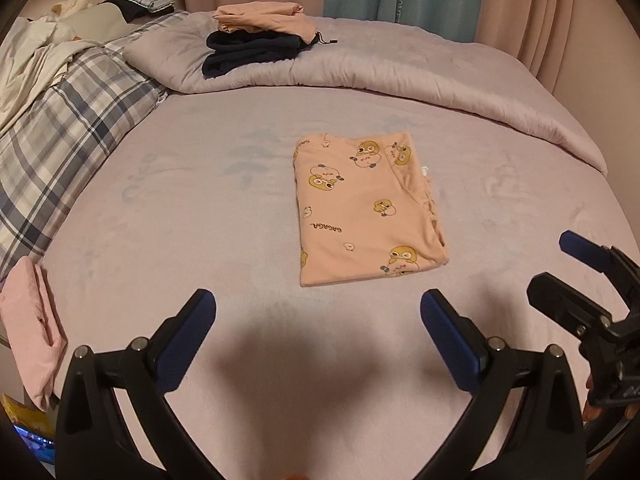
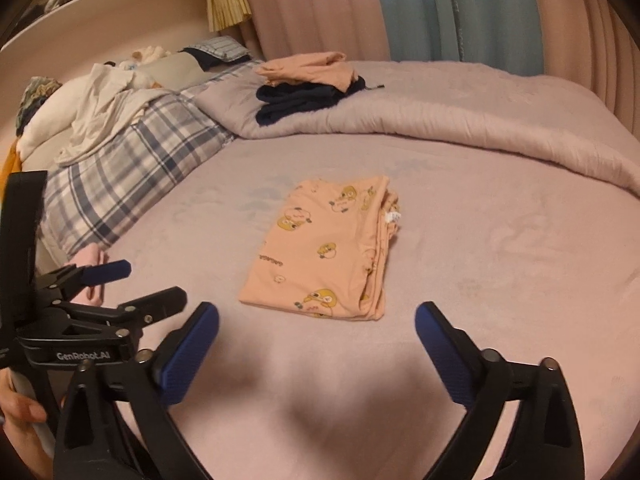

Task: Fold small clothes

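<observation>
A peach garment with cartoon duck prints (image 1: 364, 208) lies folded into a flat rectangle on the lilac bed sheet (image 1: 200, 240); it also shows in the right wrist view (image 2: 328, 248). My left gripper (image 1: 318, 304) is open and empty, held above the sheet just short of the garment's near edge. My right gripper (image 2: 318, 316) is open and empty, also short of the near edge. The right gripper shows at the right edge of the left wrist view (image 1: 560, 268), and the left gripper at the left of the right wrist view (image 2: 152, 280).
A stack of folded clothes, peach on dark navy (image 1: 260, 36), sits on the rolled lilac duvet (image 1: 400, 76) at the back. A plaid pillow (image 1: 68, 132) and white bedding lie left. A folded pink garment (image 1: 32, 328) lies at the near left edge. Curtains hang behind.
</observation>
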`<state>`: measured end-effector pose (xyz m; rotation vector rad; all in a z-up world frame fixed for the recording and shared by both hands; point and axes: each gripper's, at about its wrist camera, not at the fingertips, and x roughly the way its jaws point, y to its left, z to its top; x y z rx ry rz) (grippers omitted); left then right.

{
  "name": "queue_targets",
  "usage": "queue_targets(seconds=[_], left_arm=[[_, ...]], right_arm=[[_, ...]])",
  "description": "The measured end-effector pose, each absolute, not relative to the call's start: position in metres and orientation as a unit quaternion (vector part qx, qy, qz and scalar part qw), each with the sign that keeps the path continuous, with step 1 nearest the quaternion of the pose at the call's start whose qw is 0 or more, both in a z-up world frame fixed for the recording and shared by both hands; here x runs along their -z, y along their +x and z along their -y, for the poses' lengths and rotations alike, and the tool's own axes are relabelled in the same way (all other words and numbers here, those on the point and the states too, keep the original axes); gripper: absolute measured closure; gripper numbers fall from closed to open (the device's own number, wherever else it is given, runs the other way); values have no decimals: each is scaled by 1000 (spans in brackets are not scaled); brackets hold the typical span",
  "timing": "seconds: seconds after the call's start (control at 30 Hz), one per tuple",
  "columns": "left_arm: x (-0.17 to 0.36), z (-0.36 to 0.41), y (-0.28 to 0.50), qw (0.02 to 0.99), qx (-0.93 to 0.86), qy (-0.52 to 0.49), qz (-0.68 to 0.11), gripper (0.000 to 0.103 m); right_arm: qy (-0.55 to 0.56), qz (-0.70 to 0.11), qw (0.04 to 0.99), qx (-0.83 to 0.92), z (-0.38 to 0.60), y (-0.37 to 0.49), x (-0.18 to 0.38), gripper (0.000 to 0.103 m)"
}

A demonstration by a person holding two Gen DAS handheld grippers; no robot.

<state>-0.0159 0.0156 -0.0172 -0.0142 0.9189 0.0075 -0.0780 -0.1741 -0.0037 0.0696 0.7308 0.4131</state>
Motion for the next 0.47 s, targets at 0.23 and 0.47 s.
queue_targets(seconds=[0.23, 0.47], left_arm=[[7, -11, -26, 901, -20, 8, -434, 1], [3, -14, -31, 902, -29, 3, -430, 1]], right_arm=[[26, -345, 917, -201, 170, -84, -6, 1], [28, -341, 918, -201, 169, -88, -9, 1]])
